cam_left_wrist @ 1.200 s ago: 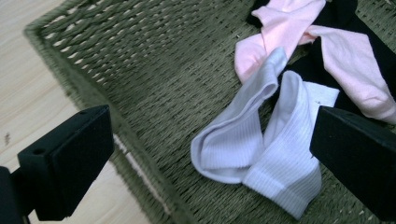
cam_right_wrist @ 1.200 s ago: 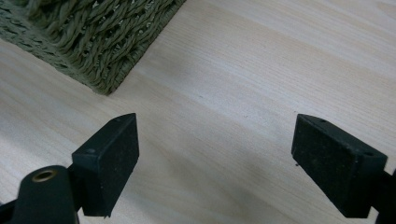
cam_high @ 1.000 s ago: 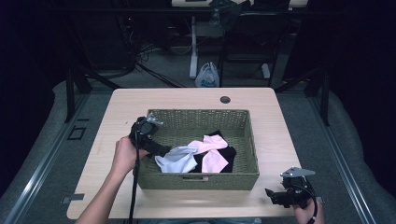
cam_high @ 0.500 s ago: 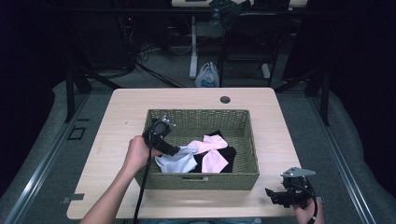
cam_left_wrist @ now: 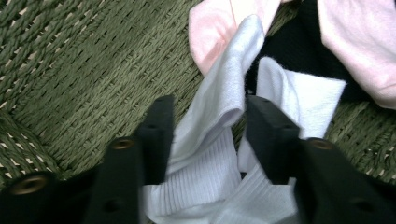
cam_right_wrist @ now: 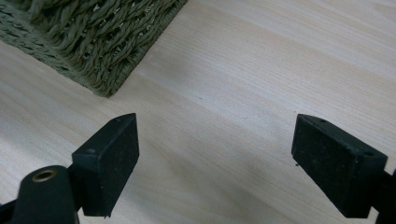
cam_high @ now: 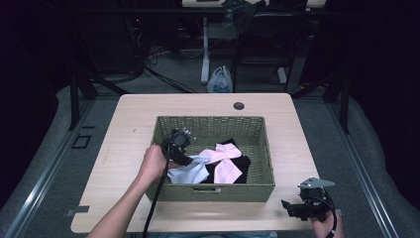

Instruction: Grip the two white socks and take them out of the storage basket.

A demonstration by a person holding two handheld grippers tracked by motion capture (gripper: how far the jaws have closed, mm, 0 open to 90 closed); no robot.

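A green woven basket [cam_high: 208, 119] stands mid-table and holds a white sock [cam_high: 188, 172], pink socks [cam_high: 225, 158] and a black piece of clothing [cam_high: 242, 161]. My left gripper [cam_high: 189, 159] reaches down into the basket's left half. In the left gripper view it is open [cam_left_wrist: 208, 109], its jaws on either side of a raised fold of the white sock [cam_left_wrist: 224, 84], with pink socks [cam_left_wrist: 359, 42] and black cloth [cam_left_wrist: 299, 51] just beyond. My right gripper [cam_high: 287, 204] stands open [cam_right_wrist: 215, 140] low over bare table at the front right, near the basket's corner [cam_right_wrist: 93, 37].
The light wooden table [cam_high: 124, 134] has a round cable hole [cam_high: 238, 105] at its far edge. Bare tabletop lies left, right and behind the basket. Beyond the table, chair legs and a white bag [cam_high: 219, 81] stand on the dark floor.
My left gripper moved from the basket's left rim rightward and down into the basket, ending over the white sock. The right gripper has stayed where it was.
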